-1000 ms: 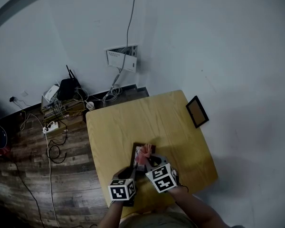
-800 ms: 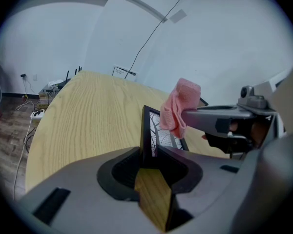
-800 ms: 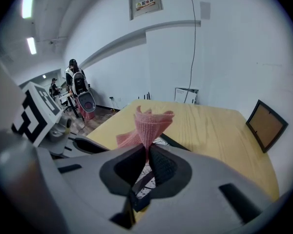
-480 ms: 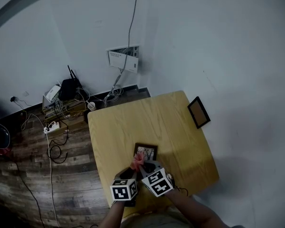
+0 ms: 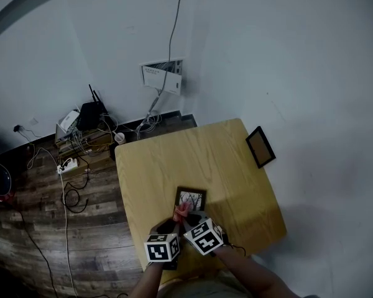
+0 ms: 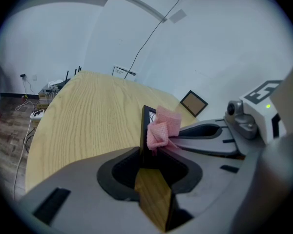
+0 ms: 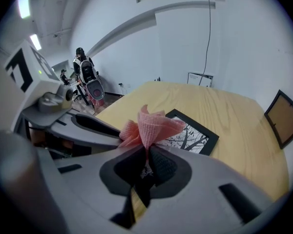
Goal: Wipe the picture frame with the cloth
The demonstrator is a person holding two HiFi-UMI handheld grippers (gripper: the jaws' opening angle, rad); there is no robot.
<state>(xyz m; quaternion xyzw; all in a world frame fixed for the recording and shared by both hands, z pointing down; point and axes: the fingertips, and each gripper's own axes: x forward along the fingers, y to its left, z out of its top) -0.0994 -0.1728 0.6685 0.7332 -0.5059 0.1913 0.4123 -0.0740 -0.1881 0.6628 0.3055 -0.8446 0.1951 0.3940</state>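
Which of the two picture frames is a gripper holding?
The black frame with the tree drawing, at the table's near side: the left gripper clamps its edge. The brown-faced frame stands by the wall, untouched.

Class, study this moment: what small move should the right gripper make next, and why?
Probably a short stroke pushing the cloth forward across the glass. The right gripper is shut on the cloth, which sits at the near end of the picture frame with the tree print ahead of it. The left gripper grips the frame's edge, which should steady it.
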